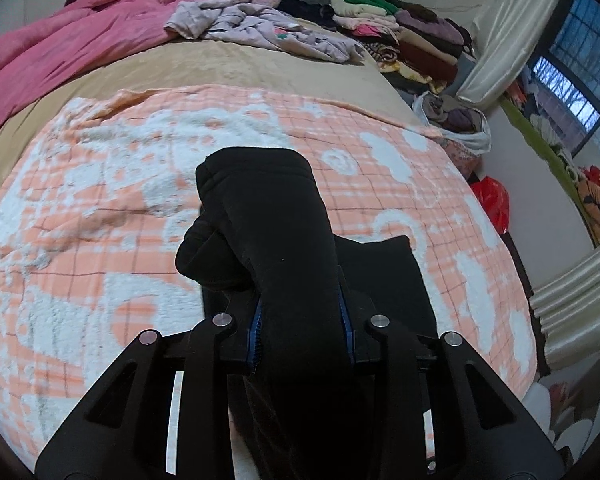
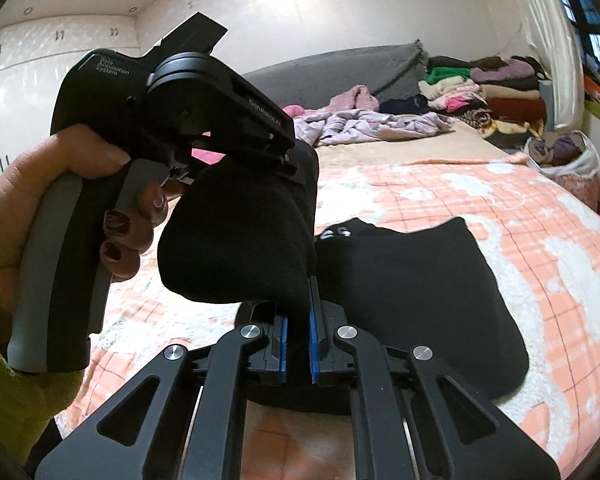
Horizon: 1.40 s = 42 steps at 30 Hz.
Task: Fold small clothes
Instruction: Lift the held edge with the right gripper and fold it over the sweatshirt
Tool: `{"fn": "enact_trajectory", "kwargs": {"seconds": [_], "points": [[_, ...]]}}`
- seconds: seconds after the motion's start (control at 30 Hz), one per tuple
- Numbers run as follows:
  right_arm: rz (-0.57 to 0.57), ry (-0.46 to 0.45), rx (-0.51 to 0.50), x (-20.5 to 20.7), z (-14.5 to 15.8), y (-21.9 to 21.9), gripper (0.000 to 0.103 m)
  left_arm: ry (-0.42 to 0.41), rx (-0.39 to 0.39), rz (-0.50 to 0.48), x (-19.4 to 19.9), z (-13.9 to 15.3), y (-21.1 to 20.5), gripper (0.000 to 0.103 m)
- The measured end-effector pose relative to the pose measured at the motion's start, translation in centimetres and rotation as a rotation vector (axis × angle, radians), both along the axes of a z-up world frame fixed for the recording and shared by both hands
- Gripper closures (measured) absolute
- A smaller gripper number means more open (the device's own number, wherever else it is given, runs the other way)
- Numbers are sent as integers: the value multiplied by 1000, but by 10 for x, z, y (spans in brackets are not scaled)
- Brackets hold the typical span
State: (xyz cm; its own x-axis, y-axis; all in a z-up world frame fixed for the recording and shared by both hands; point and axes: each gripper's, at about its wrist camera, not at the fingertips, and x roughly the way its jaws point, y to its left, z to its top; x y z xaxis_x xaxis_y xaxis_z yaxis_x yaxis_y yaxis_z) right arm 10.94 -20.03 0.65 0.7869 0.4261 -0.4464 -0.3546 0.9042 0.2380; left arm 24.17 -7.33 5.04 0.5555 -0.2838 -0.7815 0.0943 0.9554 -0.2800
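Note:
A black garment (image 1: 268, 220) lies partly on the orange-and-white checked blanket (image 1: 100, 220). One end of it is lifted and doubled over. My left gripper (image 1: 300, 312) is shut on that raised fold, its blue pads pressed into the thick cloth. In the right wrist view the same garment (image 2: 420, 300) spreads flat to the right, with small white lettering near its edge. My right gripper (image 2: 299, 324) is shut on a thin edge of the cloth. Above it a hand (image 2: 60, 184) holds the left gripper (image 2: 290, 158), and the black fold hangs from its jaws.
At the bed's head lie a pink quilt (image 1: 60, 48) and a loose heap of lilac clothes (image 1: 260, 28). A stack of folded clothes (image 1: 400, 32) stands at the far right corner. Beside the bed are a white bag of clothes (image 1: 460, 120) and a red bag (image 1: 492, 200).

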Motion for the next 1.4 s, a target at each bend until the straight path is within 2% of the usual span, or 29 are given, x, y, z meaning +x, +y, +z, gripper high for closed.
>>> {"fn": "enact_trajectory", "kwargs": {"seconds": [0.23,0.43,0.7,0.77,0.8,0.87,0.97,1.03,1.1,1.17,1.23,1.27,1.3,1.33,1.4], "points": [[-32,46,35,2,-11,-27,96,29,35,-32,9,-10,-37,82],[-50,98,57,6,-27,-42,96,59,96,-57,16,-27,-70,82],[-66,155,72,8,-37,-55,96,63,152,-80,18,-40,-100,79],[-65,170,67,9,-41,-56,96,59,141,-89,18,-40,-104,70],[-67,181,62,10,-44,-56,96,57,110,-105,18,-39,-105,65],[-72,208,73,11,-50,-59,95,55,47,-139,17,-35,-109,44],[-80,242,90,12,-57,-64,92,1,32,-156,9,-21,-109,43],[-81,256,110,12,-60,-69,91,-33,-21,-140,3,-9,-94,43],[-82,270,127,12,-61,-75,86,-50,-40,-111,0,-4,-80,43],[-83,278,141,10,-61,-79,81,-77,-12,-60,-6,-4,-56,43],[-71,287,157,9,-60,-82,71,-73,12,-18,-10,-10,-39,43],[-67,290,164,9,-58,-84,59,-65,18,-2,-12,-16,-29,43],[-51,295,180,9,-57,-86,51,-56,30,19,-15,-23,-19,43],[-35,298,203,8,-55,-89,48,-47,45,32,-18,-29,-12,43],[-34,294,205,9,-49,-92,31,-32,65,47,-22,-41,-1,43]]}}
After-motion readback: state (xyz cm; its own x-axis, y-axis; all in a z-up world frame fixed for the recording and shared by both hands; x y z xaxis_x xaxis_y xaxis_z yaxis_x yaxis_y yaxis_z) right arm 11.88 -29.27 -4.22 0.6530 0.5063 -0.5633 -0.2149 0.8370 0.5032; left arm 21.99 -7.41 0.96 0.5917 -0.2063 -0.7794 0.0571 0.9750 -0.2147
